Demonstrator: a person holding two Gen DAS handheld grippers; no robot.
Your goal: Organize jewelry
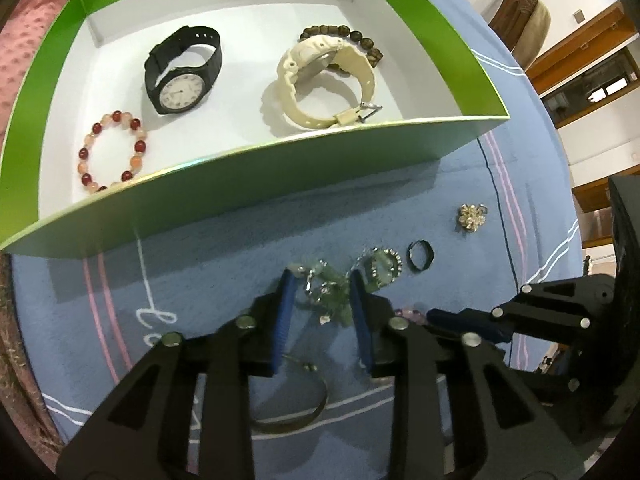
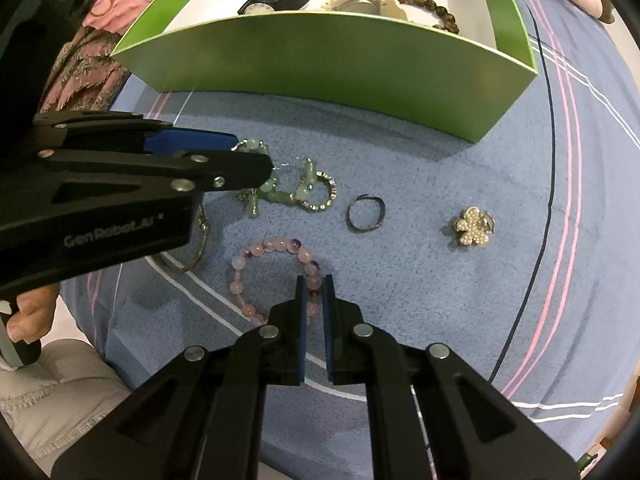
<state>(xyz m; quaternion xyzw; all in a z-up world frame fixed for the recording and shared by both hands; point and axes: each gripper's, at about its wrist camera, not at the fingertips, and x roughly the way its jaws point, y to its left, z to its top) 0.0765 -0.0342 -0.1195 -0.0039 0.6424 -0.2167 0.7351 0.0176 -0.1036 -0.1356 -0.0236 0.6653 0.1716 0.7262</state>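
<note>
Left gripper (image 1: 322,300), jaws wide, straddles the green bead bracelet (image 1: 332,292) on the blue cloth (image 1: 224,248) before the green box (image 1: 280,176); right gripper (image 2: 315,292) pinches the pink bead bracelet (image 2: 272,276).

Both wrist views close, sharing green box (image 1: 280,184).

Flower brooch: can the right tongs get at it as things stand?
Probably not yet: the right tongs are shut on the pink bead bracelet. The flower brooch itself lies unobstructed on the blue cloth.
</note>
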